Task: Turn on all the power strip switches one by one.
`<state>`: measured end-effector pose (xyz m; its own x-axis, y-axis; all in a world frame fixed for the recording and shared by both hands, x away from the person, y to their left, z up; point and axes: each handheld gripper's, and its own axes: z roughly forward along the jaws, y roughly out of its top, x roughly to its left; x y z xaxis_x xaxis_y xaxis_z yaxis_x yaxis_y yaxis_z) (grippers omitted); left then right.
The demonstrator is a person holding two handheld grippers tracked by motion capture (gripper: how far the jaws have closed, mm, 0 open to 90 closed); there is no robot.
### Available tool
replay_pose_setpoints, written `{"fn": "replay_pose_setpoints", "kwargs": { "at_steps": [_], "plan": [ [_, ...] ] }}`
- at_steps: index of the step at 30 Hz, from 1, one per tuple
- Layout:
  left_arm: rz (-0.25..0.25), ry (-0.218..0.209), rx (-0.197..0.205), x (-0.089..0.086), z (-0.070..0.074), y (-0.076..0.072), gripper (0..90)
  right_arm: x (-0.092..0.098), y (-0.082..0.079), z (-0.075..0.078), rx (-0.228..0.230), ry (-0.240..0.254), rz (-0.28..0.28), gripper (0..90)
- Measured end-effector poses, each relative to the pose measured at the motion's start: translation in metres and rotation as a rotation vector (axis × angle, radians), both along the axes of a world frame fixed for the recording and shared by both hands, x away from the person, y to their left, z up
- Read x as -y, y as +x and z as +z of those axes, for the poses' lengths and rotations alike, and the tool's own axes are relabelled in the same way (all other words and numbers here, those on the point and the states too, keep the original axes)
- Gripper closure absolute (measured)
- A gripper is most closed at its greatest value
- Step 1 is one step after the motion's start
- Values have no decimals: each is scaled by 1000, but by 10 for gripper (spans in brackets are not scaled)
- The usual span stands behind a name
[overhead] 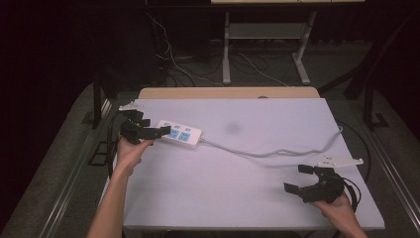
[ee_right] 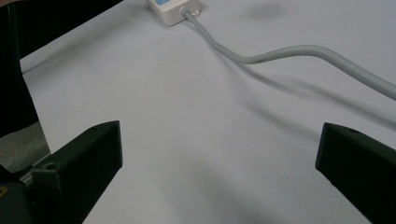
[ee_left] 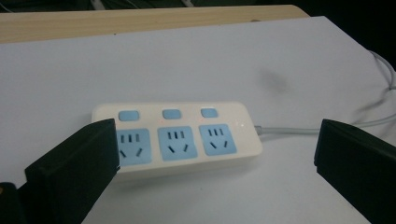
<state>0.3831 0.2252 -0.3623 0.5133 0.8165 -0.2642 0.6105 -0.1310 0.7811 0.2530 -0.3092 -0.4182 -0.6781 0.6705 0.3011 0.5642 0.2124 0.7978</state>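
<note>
A white power strip point(overhead: 181, 134) with three blue sockets and three blue switches lies at the left of the table. Its grey cable point(overhead: 267, 152) snakes rightward toward the right edge. My left gripper point(overhead: 154, 126) hovers at the strip's left end, open, nothing pressed between its jaws. In the left gripper view the power strip point(ee_left: 177, 140) lies just beyond the wide-apart jaws of the left gripper point(ee_left: 215, 140). My right gripper point(overhead: 297, 178) rests open near the front right corner. Seen from the right gripper point(ee_right: 218, 142), bare table lies ahead, with the cable point(ee_right: 299, 51) and the strip's end point(ee_right: 175, 9) farther off.
The white table top point(overhead: 223, 188) has a wooden strip point(overhead: 228, 92) along its far edge and a faint dark smudge point(overhead: 232, 128) near the middle. Beyond it, metal desk legs point(overhead: 226, 49) and loose wires stand on the floor.
</note>
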Motion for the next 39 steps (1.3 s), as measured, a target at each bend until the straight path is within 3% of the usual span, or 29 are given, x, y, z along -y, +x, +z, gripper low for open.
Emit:
{"fn": "replay_pose_setpoints", "kwargs": {
  "at_steps": [9, 17, 23, 30, 39],
  "plan": [
    [-30, -41, 52, 9, -8, -38, 0, 1, -1, 2, 3, 9, -10, 5],
    [-88, -39, 98, 23, -21, -73, 0, 2, -1, 2, 1, 17, -19, 5],
    [-139, -66, 114, 33, -26, -93, 0, 3, -2, 2, -4, 29, -23, 5],
    [-195, -70, 133, 46, -31, -110, 0, 2, -3, 2, -5, 39, -23, 5],
    [-232, -74, 133, 56, -38, -118, 0, 0, -4, 3, -6, 37, -18, 5]
  ]
}}
